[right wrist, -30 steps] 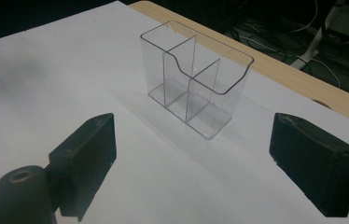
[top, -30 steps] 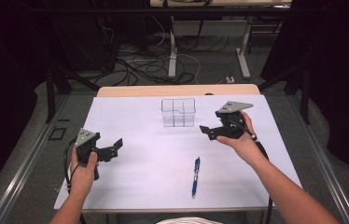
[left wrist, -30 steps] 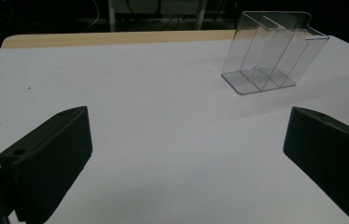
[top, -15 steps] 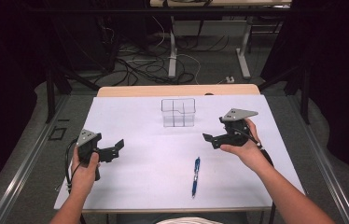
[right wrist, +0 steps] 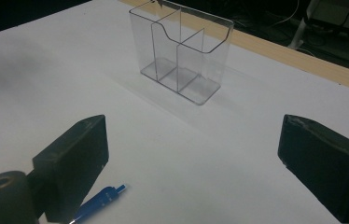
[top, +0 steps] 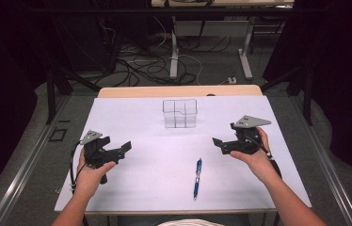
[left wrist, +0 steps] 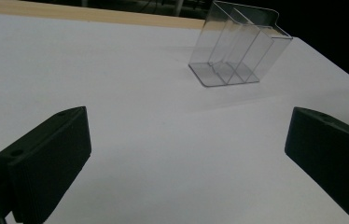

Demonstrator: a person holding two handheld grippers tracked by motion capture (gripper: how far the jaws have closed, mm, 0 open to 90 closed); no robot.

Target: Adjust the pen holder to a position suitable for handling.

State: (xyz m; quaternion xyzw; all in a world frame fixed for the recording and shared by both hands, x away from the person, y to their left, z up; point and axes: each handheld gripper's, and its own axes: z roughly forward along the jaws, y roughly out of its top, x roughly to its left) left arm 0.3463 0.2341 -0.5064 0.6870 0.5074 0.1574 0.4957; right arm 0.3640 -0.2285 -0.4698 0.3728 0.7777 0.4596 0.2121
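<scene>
A blue pen (top: 197,178) lies on the white table sheet (top: 164,155), near the front edge, pointing away from me. A clear plastic holder (top: 180,113) with compartments stands upright at the back middle. My left gripper (top: 126,147) is held open over the left side of the sheet, with nothing between its jaws and the holder (left wrist: 238,51) ahead of it to the right. My right gripper (top: 219,143) is open to the right of the pen; its jaws have just been opening and nothing is between them. In its view (right wrist: 191,158) the pen's tip (right wrist: 95,205) lies by the left jaw and the holder (right wrist: 182,51) stands ahead.
The sheet covers a wooden table whose bare edge (top: 179,91) shows at the back. Beyond it, cables (top: 136,66) and metal desk legs (top: 174,52) lie on a dark floor. Bare sheet stretches between the grippers and the holder.
My right hand has drawn its gripper back from beside the holder, toward me and a little to the right and lower. The left hand has stayed put.
</scene>
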